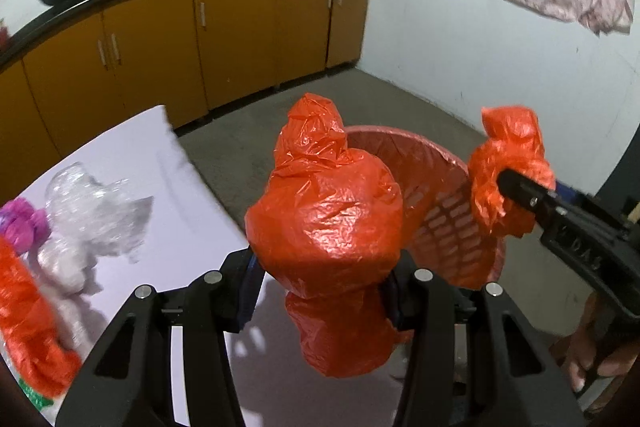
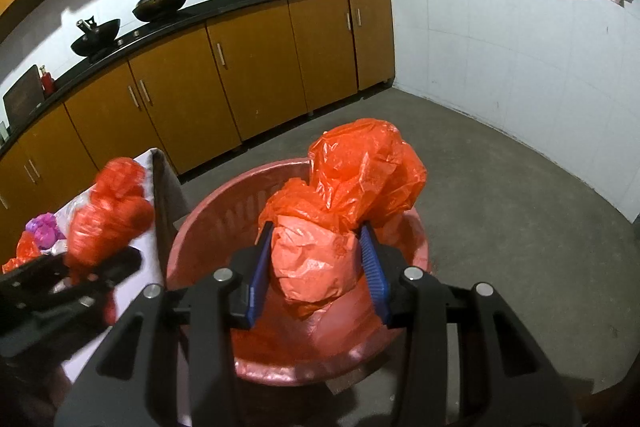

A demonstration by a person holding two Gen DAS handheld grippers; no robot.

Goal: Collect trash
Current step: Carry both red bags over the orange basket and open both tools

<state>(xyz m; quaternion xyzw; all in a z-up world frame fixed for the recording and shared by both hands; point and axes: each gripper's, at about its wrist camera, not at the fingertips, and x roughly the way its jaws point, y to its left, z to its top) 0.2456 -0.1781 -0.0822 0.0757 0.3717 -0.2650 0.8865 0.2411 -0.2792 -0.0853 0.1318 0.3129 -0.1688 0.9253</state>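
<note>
— Jaws of the left gripper [image 1: 324,283], left wrist view?
— Partway closed, clamped on a crumpled orange bag [image 1: 324,227], at the near rim of the pink basket [image 1: 440,195] beside the white table [image 1: 168,227].
— Right wrist view?
— Right gripper [image 2: 316,259] pinches another orange bag [image 2: 340,203] between its blue pads [image 2: 374,267], directly over the basket.

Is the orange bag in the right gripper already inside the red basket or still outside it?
Still outside: the right gripper holds the orange bag clamped above the red basket's opening, not resting inside.
</note>
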